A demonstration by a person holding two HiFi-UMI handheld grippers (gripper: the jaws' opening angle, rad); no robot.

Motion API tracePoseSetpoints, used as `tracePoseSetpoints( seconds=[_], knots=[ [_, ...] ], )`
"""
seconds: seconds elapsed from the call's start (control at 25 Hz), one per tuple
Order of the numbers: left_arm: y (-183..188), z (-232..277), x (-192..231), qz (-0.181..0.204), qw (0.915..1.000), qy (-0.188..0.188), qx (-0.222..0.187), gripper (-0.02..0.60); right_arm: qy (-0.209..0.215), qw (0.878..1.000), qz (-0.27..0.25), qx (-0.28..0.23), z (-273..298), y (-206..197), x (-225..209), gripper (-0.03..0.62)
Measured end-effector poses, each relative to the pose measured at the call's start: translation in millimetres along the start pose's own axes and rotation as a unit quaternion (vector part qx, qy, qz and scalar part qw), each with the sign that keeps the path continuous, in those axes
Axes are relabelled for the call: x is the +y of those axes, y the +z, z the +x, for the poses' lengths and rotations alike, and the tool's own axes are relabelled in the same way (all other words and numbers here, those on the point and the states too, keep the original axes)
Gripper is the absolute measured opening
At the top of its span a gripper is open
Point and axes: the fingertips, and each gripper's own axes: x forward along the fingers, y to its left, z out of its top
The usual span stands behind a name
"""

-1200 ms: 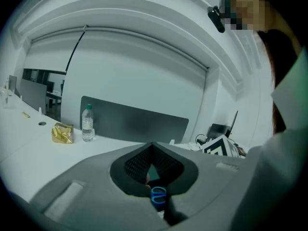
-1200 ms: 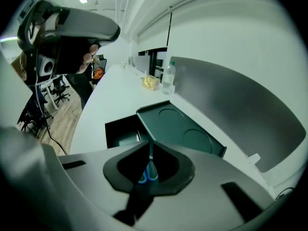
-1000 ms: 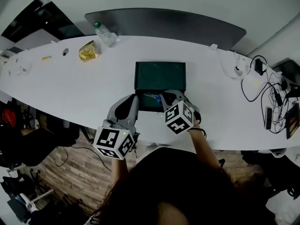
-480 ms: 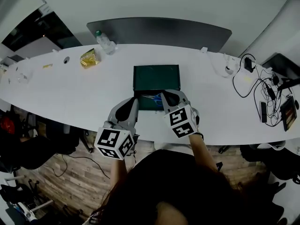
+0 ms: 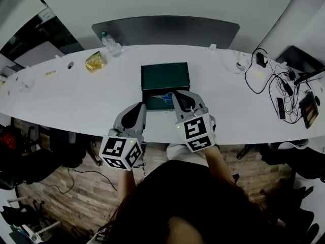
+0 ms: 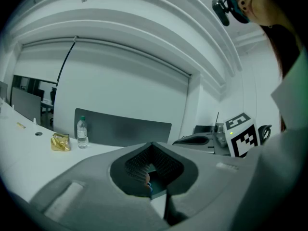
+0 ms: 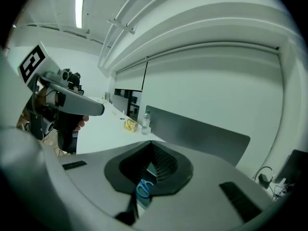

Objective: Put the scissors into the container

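Compared with a second ago, the right gripper [image 5: 184, 99] has been lifted off the container [image 5: 151, 98], and the left gripper [image 5: 137, 112] has been drawn slightly back. The right gripper's jaws are clenched together with nothing between them. The left gripper's jaws are likewise closed and empty. The scissors [image 5: 163, 96] are seen lying inside the container on the table [image 5: 76, 95], free of both grippers. The placement is judged complete. Only withdrawal of the grippers is considered outstanding.
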Motion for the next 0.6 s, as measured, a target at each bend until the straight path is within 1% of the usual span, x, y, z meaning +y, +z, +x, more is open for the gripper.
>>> tracePoseSetpoints(
  seconds=[0.44, 0.6],
  knots=[
    [1, -31, -20, 0.007, 0.9999, -0.007, -0.008, 0.012, -0.016, 0.999, 0.000, -0.033, -47, 18, 18, 0.009],
    [3, -40, -29, 0.015, 0.9997, -0.013, -0.012, 0.012, -0.015, 0.999, 0.005, -0.042, -62, 23, 26, 0.009]
  ],
)
